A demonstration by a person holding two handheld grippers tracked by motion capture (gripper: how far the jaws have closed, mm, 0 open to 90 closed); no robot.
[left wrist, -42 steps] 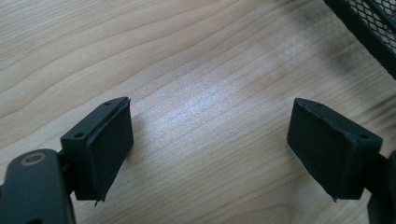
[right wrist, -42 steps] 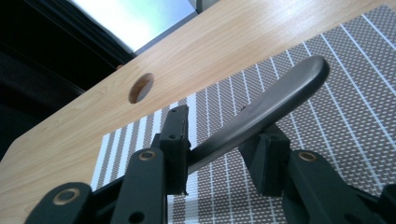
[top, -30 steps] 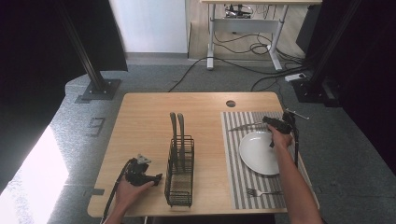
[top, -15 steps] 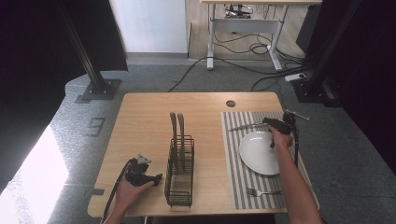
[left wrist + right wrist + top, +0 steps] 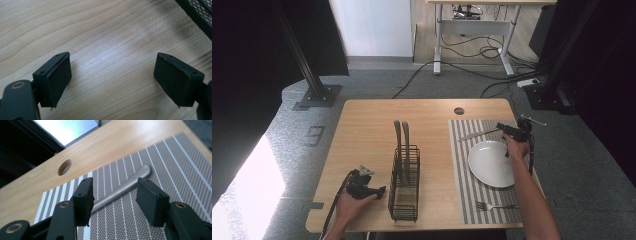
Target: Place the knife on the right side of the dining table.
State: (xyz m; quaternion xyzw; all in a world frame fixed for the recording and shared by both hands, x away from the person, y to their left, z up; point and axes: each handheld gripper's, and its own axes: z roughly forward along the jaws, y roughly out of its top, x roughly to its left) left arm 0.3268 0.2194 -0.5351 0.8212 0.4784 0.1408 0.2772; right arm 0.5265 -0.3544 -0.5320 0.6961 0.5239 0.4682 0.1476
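Just behind the plate (image 5: 492, 162), on the striped mat (image 5: 464, 175), our right gripper (image 5: 113, 195) hangs wide open over the knife (image 5: 122, 188), presumably lining up a grab. Well left of the plate, past the rack (image 5: 404, 182), our left gripper (image 5: 111, 75) rests wide open and empty, looks parked.

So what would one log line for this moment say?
left gripper: open, over bare table | right gripper: open, around knife on placemat | plate, fork: untouched
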